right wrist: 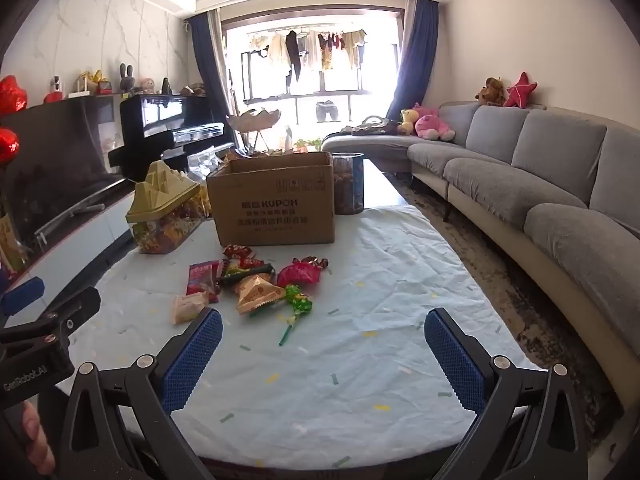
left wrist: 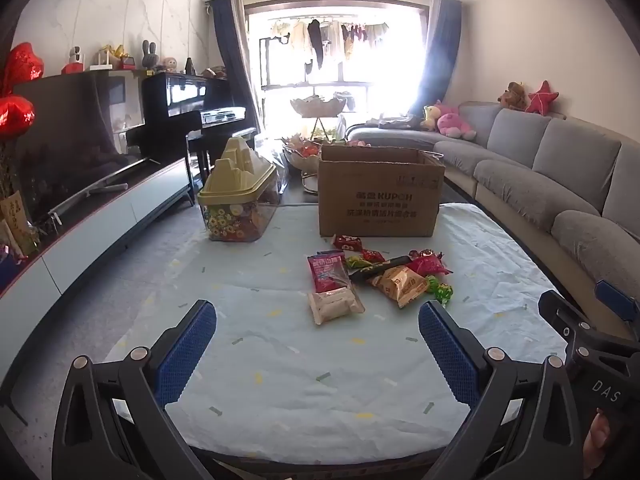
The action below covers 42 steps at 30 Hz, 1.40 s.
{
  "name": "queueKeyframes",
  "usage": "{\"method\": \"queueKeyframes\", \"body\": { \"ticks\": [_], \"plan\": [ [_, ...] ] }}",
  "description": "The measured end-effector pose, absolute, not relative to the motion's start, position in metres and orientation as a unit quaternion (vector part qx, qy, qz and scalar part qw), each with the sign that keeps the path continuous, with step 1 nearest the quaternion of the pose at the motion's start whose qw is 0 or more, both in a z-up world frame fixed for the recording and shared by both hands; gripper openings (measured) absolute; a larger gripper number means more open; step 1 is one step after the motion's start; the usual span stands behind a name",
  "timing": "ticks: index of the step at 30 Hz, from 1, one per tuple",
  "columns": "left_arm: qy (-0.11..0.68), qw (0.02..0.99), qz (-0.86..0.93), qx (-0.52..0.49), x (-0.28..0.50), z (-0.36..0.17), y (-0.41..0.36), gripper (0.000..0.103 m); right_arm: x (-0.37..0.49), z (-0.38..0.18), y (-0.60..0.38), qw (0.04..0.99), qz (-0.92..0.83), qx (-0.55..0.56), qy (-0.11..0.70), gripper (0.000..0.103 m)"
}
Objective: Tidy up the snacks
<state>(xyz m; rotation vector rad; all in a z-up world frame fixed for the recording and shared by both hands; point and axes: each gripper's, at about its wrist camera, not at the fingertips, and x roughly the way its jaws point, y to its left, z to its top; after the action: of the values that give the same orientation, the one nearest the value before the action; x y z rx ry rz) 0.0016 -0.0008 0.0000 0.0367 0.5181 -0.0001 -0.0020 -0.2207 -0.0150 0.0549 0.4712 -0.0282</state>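
Both black grippers with blue pads, left gripper and right gripper, hover with jaws wide, empty, above the pale-blue clothed surface. Mid-surface, roughly ten wrapped snacks lie clustered. Beyond: one open brown cardboard box, one clear yellow-lidded plastic tub.

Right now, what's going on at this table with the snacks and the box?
A person holds a gripper in each hand over the table. The left gripper and right gripper are both open and empty, short of the snacks. The snacks lie loose in a pile in front of the open box. A lidded jar of sweets stands left of the box. No sorting shows yet.
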Motion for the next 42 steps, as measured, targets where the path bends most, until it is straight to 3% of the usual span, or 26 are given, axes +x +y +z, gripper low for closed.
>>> {"method": "queueKeyframes", "body": {
  "ticks": [42],
  "plan": [
    [0.234,0.972,0.011,0.012,-0.009,0.006,0.004,0.103,-0.004,-0.013,-0.219,0.971,-0.012,0.027,0.236,0.102]
  ]
}}
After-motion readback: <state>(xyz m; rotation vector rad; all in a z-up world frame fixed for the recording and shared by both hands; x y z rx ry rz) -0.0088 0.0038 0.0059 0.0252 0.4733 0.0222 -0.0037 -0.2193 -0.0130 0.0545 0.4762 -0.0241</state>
